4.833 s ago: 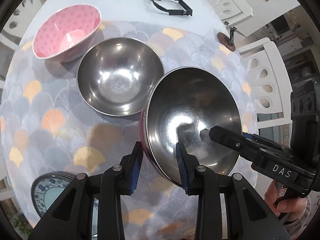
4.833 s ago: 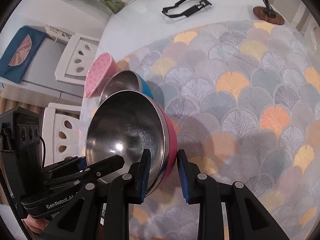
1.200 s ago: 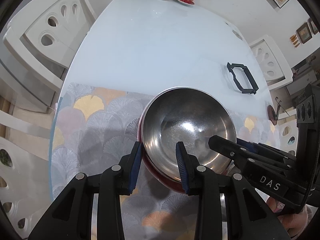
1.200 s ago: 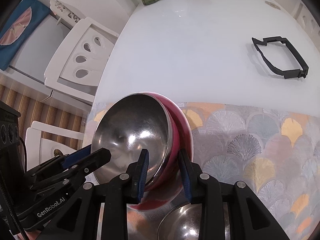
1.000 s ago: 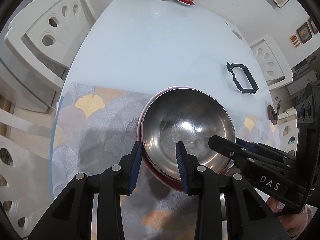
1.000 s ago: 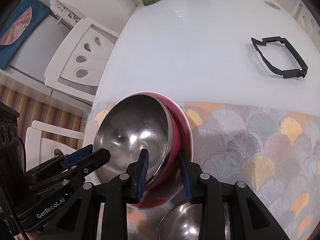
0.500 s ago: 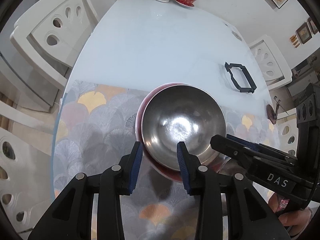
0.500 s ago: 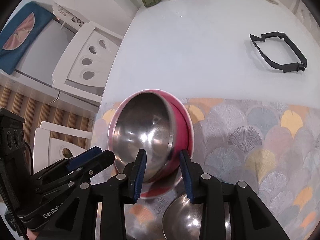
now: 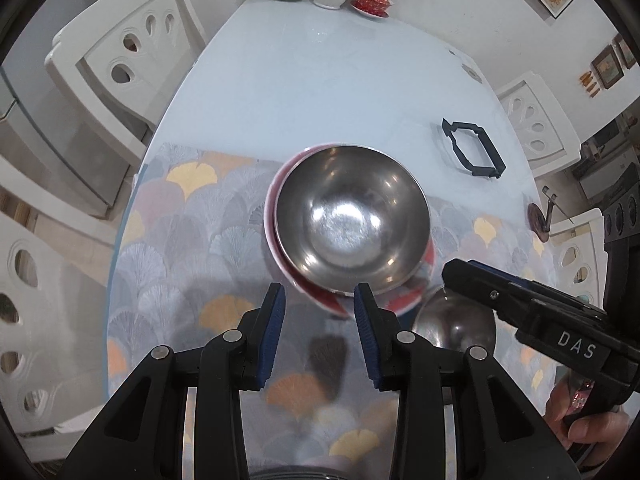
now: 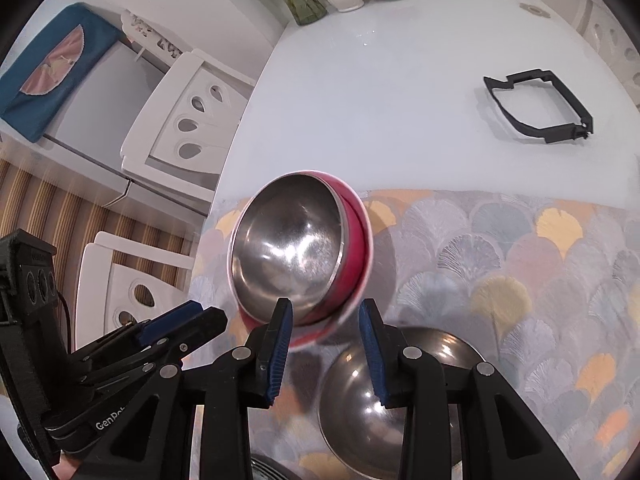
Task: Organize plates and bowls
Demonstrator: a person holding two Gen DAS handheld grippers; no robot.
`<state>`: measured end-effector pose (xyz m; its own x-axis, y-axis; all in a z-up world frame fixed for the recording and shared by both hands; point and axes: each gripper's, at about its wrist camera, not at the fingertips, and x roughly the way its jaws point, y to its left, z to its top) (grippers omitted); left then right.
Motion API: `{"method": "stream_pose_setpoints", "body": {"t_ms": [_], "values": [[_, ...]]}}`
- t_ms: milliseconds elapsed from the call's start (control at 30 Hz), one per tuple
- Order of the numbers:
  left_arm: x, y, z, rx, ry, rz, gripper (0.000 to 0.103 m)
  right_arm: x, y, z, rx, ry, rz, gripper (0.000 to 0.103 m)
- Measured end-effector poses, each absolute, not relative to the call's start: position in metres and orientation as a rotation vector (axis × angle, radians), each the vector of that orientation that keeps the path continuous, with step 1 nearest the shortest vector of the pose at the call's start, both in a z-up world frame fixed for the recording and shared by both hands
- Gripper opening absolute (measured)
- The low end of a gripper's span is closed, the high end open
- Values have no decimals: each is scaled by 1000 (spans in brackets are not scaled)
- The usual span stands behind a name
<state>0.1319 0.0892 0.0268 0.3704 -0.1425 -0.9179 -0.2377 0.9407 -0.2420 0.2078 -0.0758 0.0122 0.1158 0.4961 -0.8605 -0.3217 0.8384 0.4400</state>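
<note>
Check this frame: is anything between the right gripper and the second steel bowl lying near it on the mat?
Nothing visible. The right gripper hangs with open, empty jaws just above the steel bowl; the nested pink-and-steel stack sits beyond its fingertips, off that path.

Both black plastic grippers (image 9: 319, 326) (image 10: 326, 344) had ribbed blue pads, silver screws and white lettering.

The large bowl (image 9: 352, 220) is polished metal inside, mirror-bright with glare spots, its outer shell (image 10: 354, 232) a glossy red. A second bowl (image 10: 396, 392) is the same shiny steel. The placemat (image 9: 180, 240) looks like matt woven cloth. The desk (image 9: 320, 92) is smooth, glossy white. The fingers (image 9: 272, 328) are matt black plastic with ribbed blue pads.
</note>
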Motion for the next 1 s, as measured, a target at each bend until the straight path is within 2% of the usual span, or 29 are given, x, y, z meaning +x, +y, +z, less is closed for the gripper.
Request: {"method": "stream_pose_setpoints", "body": {"t_ms": [67, 233, 400, 500, 567, 1000], "values": [[126, 86, 27, -367, 1198, 74, 39, 205, -83, 13, 154, 1326, 597, 33], [113, 77, 25, -380, 1211, 92, 39, 200, -100, 14, 155, 1328, 584, 33], [102, 68, 18, -406, 1229, 105, 40, 193, -123, 12, 166, 1325, 562, 48], [97, 63, 13, -430, 1243, 116, 43, 191, -138, 10, 180, 1326, 550, 49], [96, 60, 10, -435, 1251, 128, 53, 191, -144, 8, 181, 1332, 543, 49], [96, 28, -11, -444, 1303, 123, 54, 186, -165, -26, 158, 1415, 528, 49]]}}
